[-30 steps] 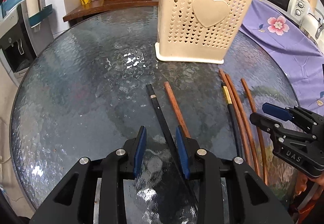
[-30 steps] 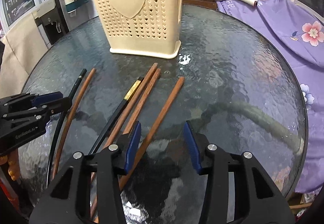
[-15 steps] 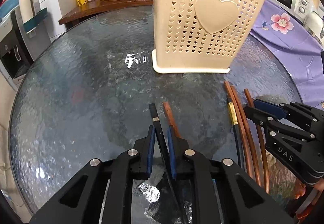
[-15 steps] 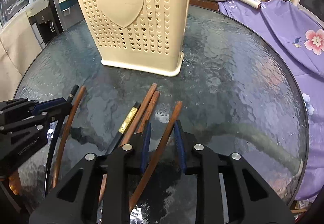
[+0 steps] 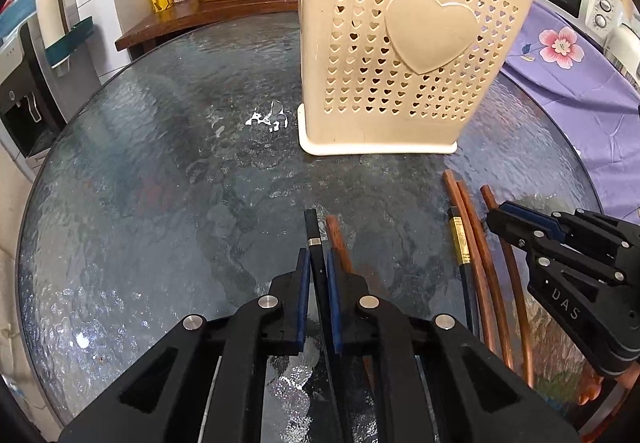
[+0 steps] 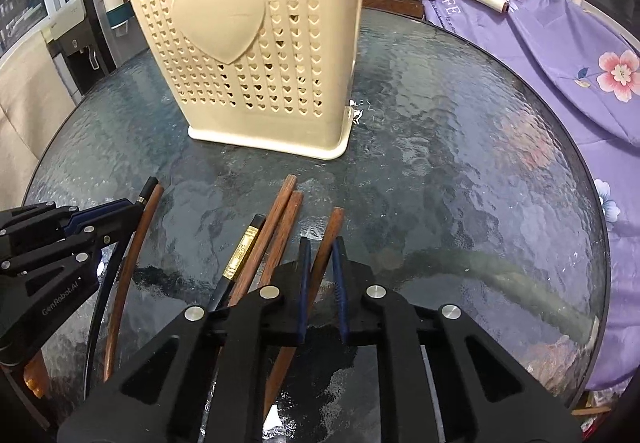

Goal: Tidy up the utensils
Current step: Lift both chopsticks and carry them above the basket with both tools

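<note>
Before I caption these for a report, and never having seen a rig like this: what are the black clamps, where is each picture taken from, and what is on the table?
No robot here: a person holds one black two-finger tool in each hand, each carrying a wide-angle camera looking along its fingers. One picture is from the left tool, the other from the right tool; each also shows the other at its edge. On the round glass table stands a cream holder with heart-shaped holes, with loose chopsticks before it. The left tool is shut on a black chopstick; the right is shut on a brown chopstick. Four others lie loose, among them a gold-banded chopstick.
</note>
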Tool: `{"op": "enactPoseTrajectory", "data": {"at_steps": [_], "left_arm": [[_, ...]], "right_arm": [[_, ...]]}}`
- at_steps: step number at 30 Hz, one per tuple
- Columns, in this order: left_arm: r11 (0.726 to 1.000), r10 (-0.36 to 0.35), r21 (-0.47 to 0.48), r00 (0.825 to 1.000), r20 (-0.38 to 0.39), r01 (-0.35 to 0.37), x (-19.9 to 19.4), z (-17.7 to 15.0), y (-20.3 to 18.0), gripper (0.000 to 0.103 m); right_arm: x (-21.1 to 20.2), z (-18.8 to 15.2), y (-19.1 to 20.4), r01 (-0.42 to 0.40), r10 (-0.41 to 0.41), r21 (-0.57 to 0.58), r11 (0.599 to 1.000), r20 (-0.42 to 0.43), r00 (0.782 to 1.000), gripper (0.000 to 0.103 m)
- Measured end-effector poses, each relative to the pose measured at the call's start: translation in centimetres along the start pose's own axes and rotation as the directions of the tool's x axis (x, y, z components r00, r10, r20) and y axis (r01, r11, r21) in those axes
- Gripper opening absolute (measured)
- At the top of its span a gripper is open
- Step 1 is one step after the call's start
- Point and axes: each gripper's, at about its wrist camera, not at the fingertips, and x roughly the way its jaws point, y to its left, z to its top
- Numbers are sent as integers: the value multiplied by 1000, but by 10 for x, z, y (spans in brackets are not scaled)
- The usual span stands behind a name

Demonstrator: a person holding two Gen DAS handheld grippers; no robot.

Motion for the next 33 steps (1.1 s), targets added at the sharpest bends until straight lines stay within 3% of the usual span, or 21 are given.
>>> {"op": "enactPoseTrajectory", "data": {"at_steps": [18, 33], "left_arm": [[1000, 5, -28, 1000, -4, -5, 1, 2, 1, 8], [1000, -13, -22, 998, 60, 14, -19, 14, -1, 7]], "right_arm": [[3, 1, -14, -45, 44, 33, 998, 22, 999, 8], [-19, 3, -22, -76, 72, 50, 996, 91, 993, 8]]}}
